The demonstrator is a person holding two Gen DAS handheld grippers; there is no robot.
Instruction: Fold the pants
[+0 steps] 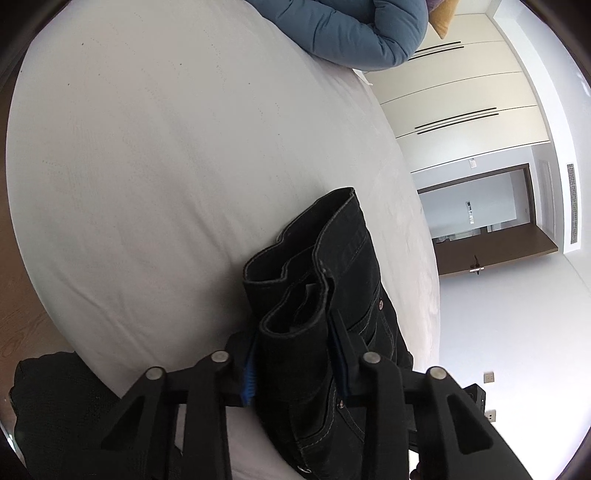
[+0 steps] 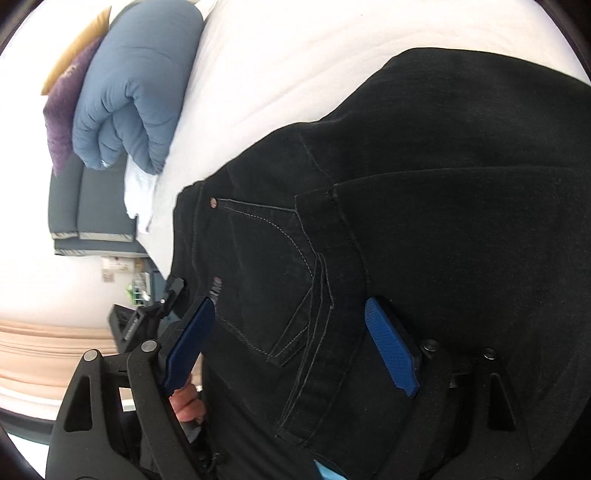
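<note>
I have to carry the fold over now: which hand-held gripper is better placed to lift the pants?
Left. The left hand-held gripper is shut on the bunched black pants above the white bed. The right hand-held gripper stands open over flat fabric, gripping nothing.

pants [image 2: 424,221] cut off at frame edge, hand [image 2: 188,404] mostly hidden behind tool

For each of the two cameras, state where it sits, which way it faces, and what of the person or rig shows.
Left wrist: on the left gripper, looking along its fingers across the white bed; pads clamp bunched black pants.
Right wrist: on the right gripper, looking down onto the pants; jaws wide apart, a hand visible below.
Shared: pants, bed, blue duvet.
</note>
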